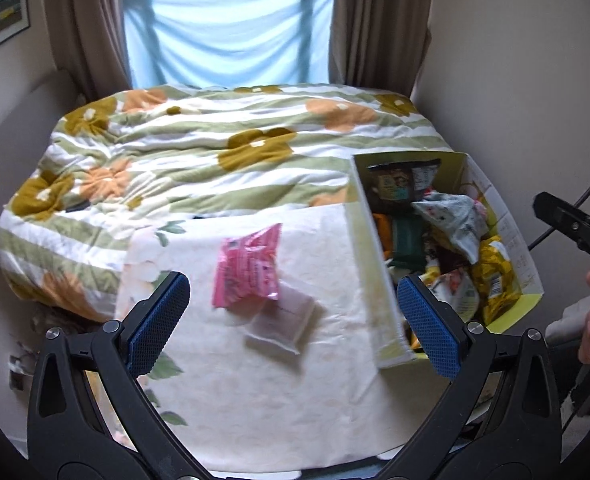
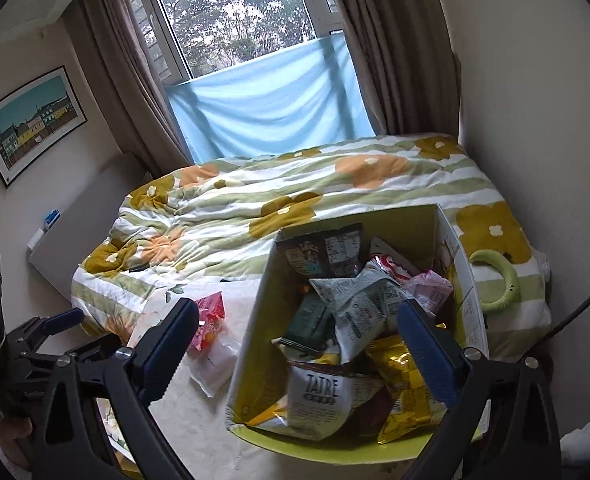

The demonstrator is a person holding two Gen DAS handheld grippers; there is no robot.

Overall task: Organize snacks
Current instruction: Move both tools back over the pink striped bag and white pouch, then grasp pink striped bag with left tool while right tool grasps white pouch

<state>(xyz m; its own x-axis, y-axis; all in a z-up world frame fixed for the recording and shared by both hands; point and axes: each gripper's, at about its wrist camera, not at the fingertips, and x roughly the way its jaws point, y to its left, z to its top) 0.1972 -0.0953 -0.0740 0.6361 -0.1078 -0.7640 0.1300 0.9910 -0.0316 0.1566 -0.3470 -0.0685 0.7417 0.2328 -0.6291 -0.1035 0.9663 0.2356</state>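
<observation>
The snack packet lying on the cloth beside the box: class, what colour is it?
Bright pink. The snack packet shows best in the left wrist view.

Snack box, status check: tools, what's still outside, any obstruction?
Left tool open, empty. Right tool open, empty, above snack box. Pink packet and white packet outside on cream cloth. Nothing in the way.

We count two snack packets lying loose under our left tool: one pink packet (image 1: 247,268) and one white packet (image 1: 281,322). One cardboard box (image 2: 251,320) sits beneath our right tool, holding many packets, too jumbled to count.
</observation>
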